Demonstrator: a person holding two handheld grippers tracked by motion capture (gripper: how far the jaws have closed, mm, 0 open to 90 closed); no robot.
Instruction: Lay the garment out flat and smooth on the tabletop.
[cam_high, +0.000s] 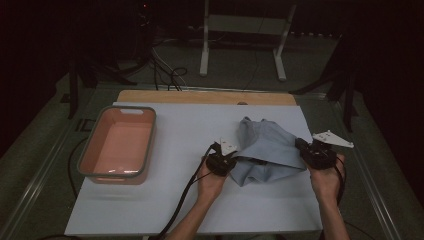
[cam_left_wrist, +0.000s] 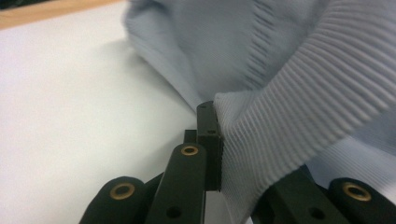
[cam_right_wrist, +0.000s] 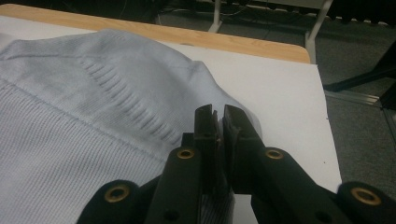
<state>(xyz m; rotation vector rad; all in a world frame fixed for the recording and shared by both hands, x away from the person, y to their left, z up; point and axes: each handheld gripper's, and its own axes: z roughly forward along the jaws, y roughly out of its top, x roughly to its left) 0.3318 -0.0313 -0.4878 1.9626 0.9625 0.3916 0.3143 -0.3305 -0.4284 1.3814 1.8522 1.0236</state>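
A pale blue knit sweater (cam_high: 265, 150) lies crumpled on the white board (cam_high: 190, 130), right of centre. My left gripper (cam_high: 233, 159) is at its left edge. In the left gripper view my left gripper (cam_left_wrist: 217, 121) is shut on a ribbed fold of the sweater (cam_left_wrist: 280, 93), which drapes over the right jaw. My right gripper (cam_high: 302, 146) is at the sweater's right edge. In the right gripper view my right gripper (cam_right_wrist: 218, 119) has its jaws pressed together with a bit of the sweater (cam_right_wrist: 93, 116) pinched low between them.
A pink basin with a grey rim (cam_high: 150, 142) sits on the left of the board, nothing visible in it. The wooden table edge (cam_high: 205, 96) shows behind the board. A white frame stand (cam_high: 245, 30) and cables (cam_high: 170, 75) are on the dark floor beyond.
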